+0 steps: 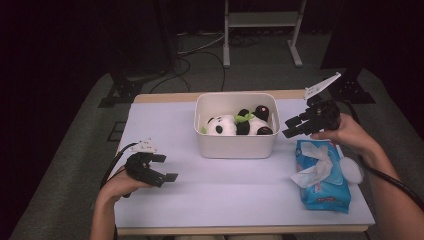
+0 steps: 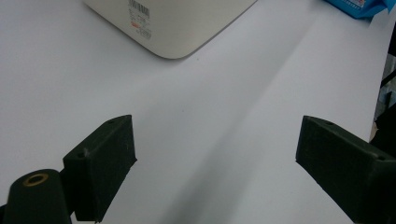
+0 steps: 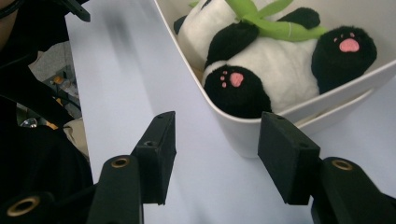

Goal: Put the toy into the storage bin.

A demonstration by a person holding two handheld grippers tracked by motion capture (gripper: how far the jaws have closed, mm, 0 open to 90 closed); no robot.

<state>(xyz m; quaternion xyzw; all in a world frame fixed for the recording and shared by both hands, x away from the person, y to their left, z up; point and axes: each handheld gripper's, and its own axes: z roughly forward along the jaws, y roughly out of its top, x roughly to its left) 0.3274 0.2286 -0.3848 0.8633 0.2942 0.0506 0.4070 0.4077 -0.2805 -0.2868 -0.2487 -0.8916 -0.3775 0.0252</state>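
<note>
Dark room, grey carpet floor, metal stand legs (image 1: pixel 261 30) at the back, cables on the floor. White-topped counter (image 1: pixel 175 130) with a wooden edge. White plastic bin (image 1: pixel 236 145) sits at counter centre toward the far side; inside it lies a panda plush (image 1: pixel 240 124), black and white, pink paw pads, green leaf bit on top. In the right gripper view the panda plush (image 3: pixel 266 60) lies on its back against the bin wall (image 3: pixel 233 126), paws up. Blue wipes pack (image 1: pixel 322 175) lies on the counter right of the bin, a white tissue pulled partly out of its top. Right gripper (image 1: pixel 294 127) is held in the air just right of the bin's right rim, above the far end of the wipes pack, pointing toward the bin; jaws parted, nothing between them, not touching bin or plush. The right gripper view looks along them at the bin's near corner. Left gripper (image 1: pixel 165 167) is at the near left of the counter, well apart from the bin, held low over the bare top; jaws spread wide, nothing grasped. Left gripper view shows the bin's base corner with a barcode label (image 2: pixel 140 16) and a bit of the blue pack (image 2: pixel 359 7) far right.
</note>
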